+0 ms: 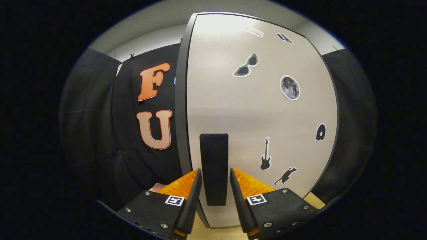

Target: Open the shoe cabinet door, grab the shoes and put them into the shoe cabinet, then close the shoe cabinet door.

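Black handle (pixel 214 168) on the shoe cabinet door (pixel 260 113) sits between our gripper (pixel 214 176) fingers, which stand apart beside it; we cannot tell if they touch.

ahead: shoe cabinet door (pixel 253 113) blocks us, its handle (pixel 214 166) between our hand-held gripper (pixel 215 181) fingers | left of door: open gap

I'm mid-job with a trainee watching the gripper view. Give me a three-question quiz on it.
1. True or false: the cabinet door bears stickers.
2. What stands between the jaws of the gripper? A) a shoe B) the door's dark handle C) a cup
3. Fill in: the jaws stand on either side of the handle, apparently not yet ____ on it.

Key: 1 true; 2 B; 3 shut
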{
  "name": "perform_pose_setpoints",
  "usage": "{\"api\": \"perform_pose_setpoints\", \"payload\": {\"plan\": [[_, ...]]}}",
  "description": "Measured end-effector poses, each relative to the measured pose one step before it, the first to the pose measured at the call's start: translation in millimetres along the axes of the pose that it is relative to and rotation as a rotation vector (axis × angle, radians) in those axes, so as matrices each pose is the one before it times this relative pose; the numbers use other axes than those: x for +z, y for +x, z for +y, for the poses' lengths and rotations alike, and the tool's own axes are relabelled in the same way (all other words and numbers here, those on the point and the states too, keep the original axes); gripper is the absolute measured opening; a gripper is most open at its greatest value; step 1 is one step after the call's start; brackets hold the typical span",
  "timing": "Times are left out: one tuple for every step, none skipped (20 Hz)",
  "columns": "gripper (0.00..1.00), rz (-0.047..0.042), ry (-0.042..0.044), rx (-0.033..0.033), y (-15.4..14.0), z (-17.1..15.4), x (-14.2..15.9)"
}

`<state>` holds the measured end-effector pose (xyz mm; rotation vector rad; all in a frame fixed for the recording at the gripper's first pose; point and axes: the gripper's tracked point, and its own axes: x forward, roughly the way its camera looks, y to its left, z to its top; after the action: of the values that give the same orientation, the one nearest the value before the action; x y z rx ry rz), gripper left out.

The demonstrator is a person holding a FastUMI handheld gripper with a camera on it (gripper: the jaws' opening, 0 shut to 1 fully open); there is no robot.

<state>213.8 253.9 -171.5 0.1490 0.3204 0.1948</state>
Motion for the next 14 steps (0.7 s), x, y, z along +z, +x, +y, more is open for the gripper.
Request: {"api": "perform_pose_setpoints", "payload": {"plan": [[0.43,-0.00346,0.00392,0.00232,-1.7,-0.26,-1.01],[0.38,-0.00157,0.00119,0.00277,-1.0,0.23,0.06],[0.36,-0.0078,-0.00372,0.00521,-1.93,-0.02,1.59],[0.35,-0.00402,-0.00805,0.00674,-1.57,-0.47,0.12],[0.33,-0.00773,-0.00844,0.0089,-4.39,0.44,-0.33],[0.32,-0.0053,-0.00131,0.01084,-4.4,-1.02,0.25],[0.31,-0.00001,0.00406,0.01531,-4.38,-0.31,-0.42],[0.3,0.00451,0.00421,0.01826,-5.35,-0.65,-0.93],[0.28,0.00529,0.00301,0.02003,-6.31,-1.25,-0.17],[0.28,0.00372,0.00184,0.01888,-7.05,-1.64,-0.59],[0.27,0.00197,0.0026,0.01786,-8.34,-1.12,-0.6],[0.27,0.00234,0.00475,0.01425,-7.94,-2.09,-1.37],[0.27,0.00155,0.00469,0.01114,-8.84,-2.21,-0.63],[0.27,0.00607,-0.0016,0.00749,-9.34,-3.31,0.23]]}}
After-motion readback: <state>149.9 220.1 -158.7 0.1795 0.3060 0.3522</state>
